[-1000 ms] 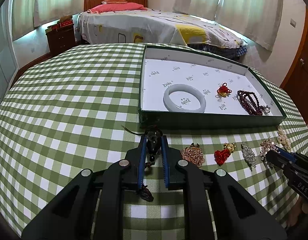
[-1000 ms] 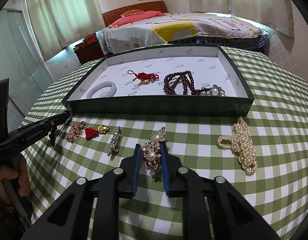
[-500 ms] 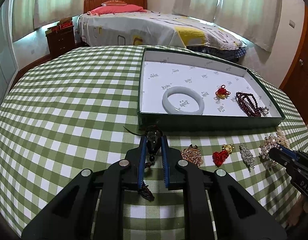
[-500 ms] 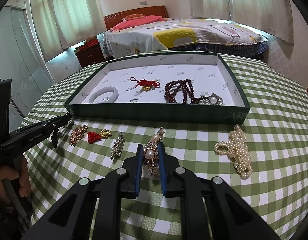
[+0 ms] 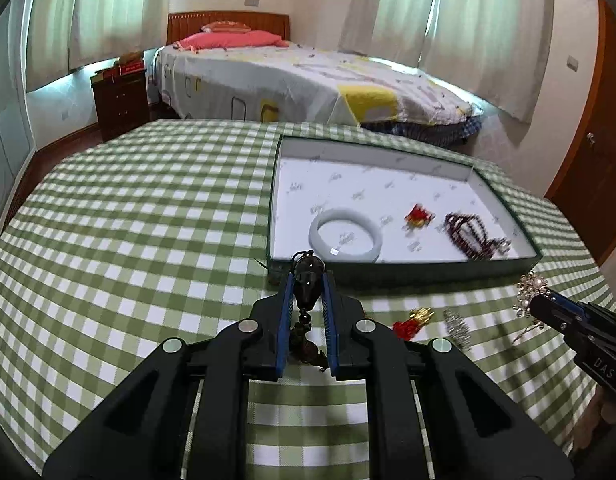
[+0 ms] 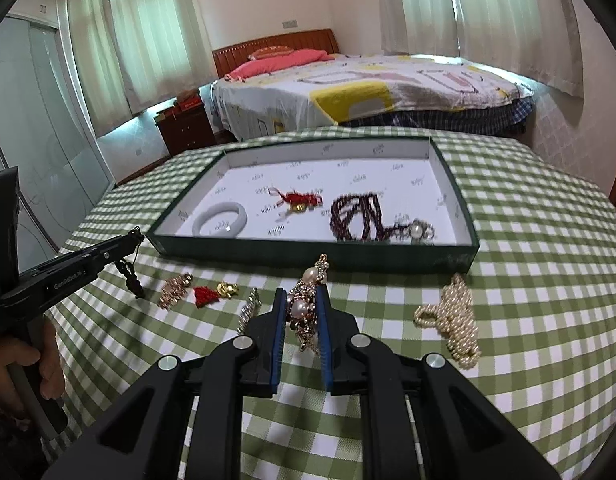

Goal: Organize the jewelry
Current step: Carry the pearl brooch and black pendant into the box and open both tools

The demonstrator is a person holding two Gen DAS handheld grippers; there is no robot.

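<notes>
My left gripper (image 5: 307,280) is shut on a dark beaded pendant (image 5: 306,280), held above the checked cloth just before the near wall of the green tray (image 5: 404,270). Its tassel hangs below in the right wrist view (image 6: 127,276). My right gripper (image 6: 301,296) is shut on a pearl and rhinestone brooch (image 6: 303,304), lifted off the table in front of the tray (image 6: 316,258). In the tray lie a white bangle (image 5: 345,234), a red knot charm (image 5: 418,216) and a dark red bead bracelet (image 5: 468,234).
On the cloth lie a rose-gold brooch (image 6: 173,290), a red and gold charm (image 6: 211,294), a silver clip (image 6: 247,312) and a pearl necklace (image 6: 454,318). A bed stands beyond the table (image 5: 107,220). A door is at far right.
Both grippers have risen with their pieces and moved toward the tray. The brooch has left the cloth. The pendant now hangs clear of the table.
</notes>
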